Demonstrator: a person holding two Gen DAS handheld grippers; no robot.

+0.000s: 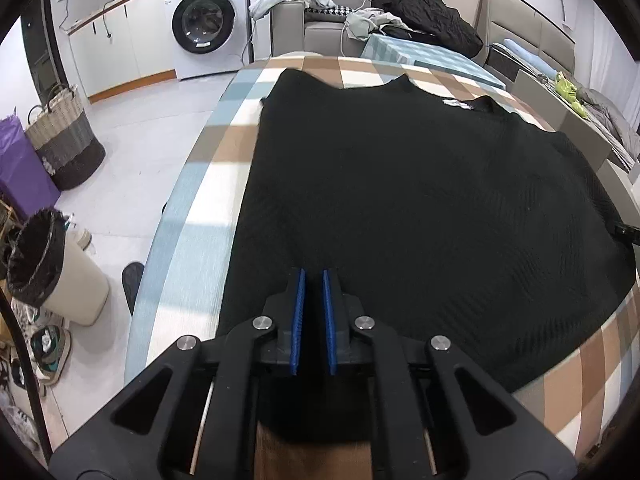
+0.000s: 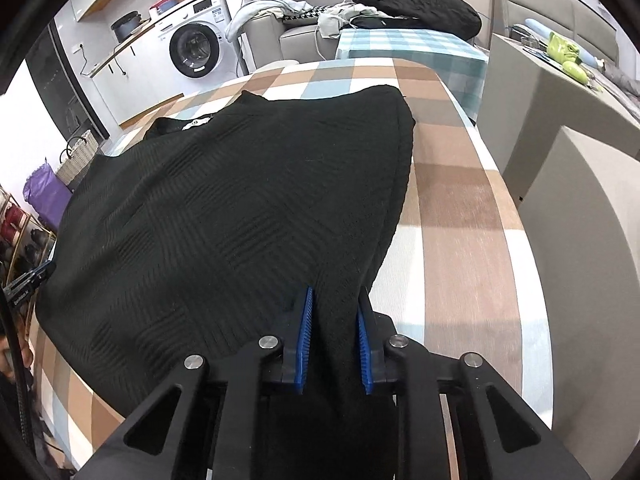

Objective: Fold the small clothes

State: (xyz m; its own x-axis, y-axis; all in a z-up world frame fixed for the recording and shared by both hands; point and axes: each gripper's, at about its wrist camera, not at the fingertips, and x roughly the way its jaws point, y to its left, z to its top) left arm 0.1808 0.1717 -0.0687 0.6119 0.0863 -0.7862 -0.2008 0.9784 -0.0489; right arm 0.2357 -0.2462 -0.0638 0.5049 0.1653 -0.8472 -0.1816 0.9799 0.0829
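A black knit garment lies spread flat on the table's checked cloth, its white neck label at the far side. My left gripper is at the garment's near edge, its blue pads almost together with black fabric pinched between them and hanging beneath. In the right wrist view the same garment covers the checked cloth. My right gripper is shut on a bunched fold of its near right corner. The left gripper's tip shows at the garment's left edge.
Left of the table are a floor with a woven basket, a purple bag and a lined bin. A washing machine and a sofa with a black coat stand behind. Grey furniture flanks the table's right edge.
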